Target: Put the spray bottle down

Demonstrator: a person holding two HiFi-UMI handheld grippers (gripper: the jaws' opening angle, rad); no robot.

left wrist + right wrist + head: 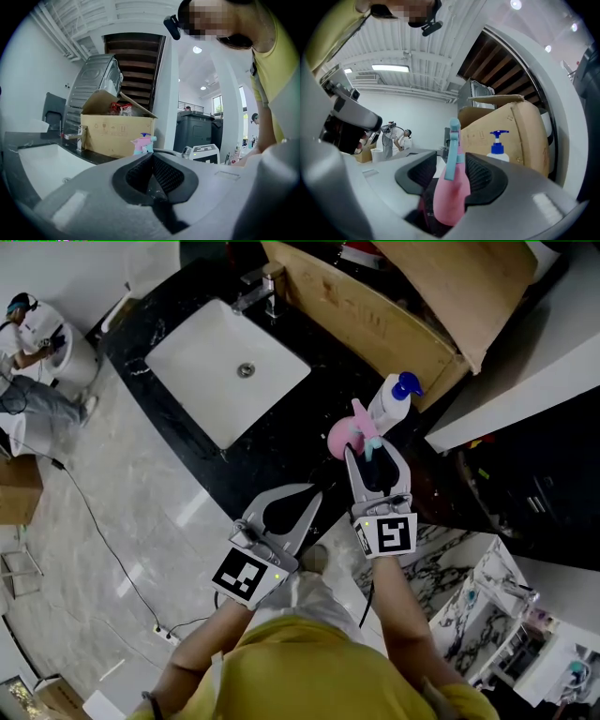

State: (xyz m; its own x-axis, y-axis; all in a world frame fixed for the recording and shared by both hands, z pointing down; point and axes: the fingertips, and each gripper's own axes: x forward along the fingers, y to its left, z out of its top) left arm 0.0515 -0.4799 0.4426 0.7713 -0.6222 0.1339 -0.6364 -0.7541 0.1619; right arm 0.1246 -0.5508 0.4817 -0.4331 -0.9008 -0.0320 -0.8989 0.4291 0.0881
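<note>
The desk [309,437] is black stone with pale veins, polished to a shine. Set into it, the sink [202,381] looks like smooth, glossy white ceramic, and the faucet [255,294] is bright chromed metal. The cardboard box [375,329] is plain brown, matt and slightly rough. The spray bottle [451,194] is smooth pink plastic with a pale blue plastic trigger head. The pump bottle [386,401] is white plastic with a blue top. The left gripper [312,491] and right gripper [373,454] have matt grey plastic shells and black ribbed pads [482,174]. The floor [103,502] is glossy, pale, marble-look tile. The person's shirt [319,671] is yellow cloth.
</note>
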